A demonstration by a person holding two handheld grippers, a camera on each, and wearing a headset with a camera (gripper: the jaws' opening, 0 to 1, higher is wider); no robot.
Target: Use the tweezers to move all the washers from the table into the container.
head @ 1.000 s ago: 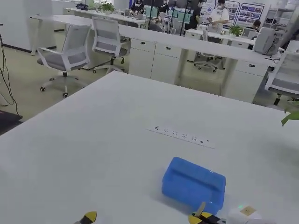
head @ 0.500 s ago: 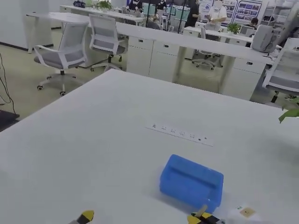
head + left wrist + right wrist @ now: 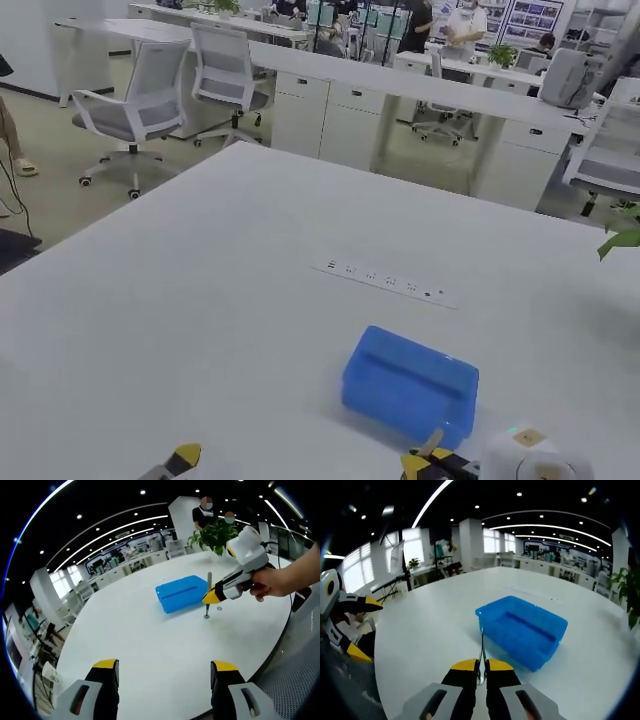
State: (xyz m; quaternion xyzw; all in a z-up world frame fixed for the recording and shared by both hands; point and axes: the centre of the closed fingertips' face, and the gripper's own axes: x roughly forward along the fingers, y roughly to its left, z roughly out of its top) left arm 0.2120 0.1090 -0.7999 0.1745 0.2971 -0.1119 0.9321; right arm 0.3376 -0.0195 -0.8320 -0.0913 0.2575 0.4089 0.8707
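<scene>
**Tweezers pinched in right gripper, tip on table beside container**

Tweezers (image 3: 209,580): thin, grey metal, straight. Standing near upright in the left gripper view, tip touching the table (image 3: 150,640) just beside the container's (image 3: 181,593) near corner. Seen in the right gripper view (image 3: 482,642) as a narrow sliver running forward to the container (image 3: 522,630) rim.

Small pale ring, apparently a washer (image 3: 220,608), flat on the table just beside the tweezer tip. Too small to make out detail.

Container: translucent blue plastic, rectangular, open top, rounded corners, smooth walls. Contents cannot be made out. Sits near the table's front edge in the head view (image 3: 410,385).

Right gripper (image 3: 481,666): yellow-and-black jaws pressed together on the tweezers. White body, held by a hand (image 3: 272,582) at the right of the left gripper view, gripper (image 3: 210,596) angled down toward the table.

Left gripper (image 3: 164,666): jaws spread wide, nothing between them, above bare table well apart from the container. Visible at the left edge of the right gripper view (image 3: 365,627).

Table: large, white, matte, smooth. Recessed socket strip (image 3: 388,281) beyond the container. Grey mesh office chairs (image 3: 135,105) and white desks behind. Green plant (image 3: 215,532) past the container.
</scene>
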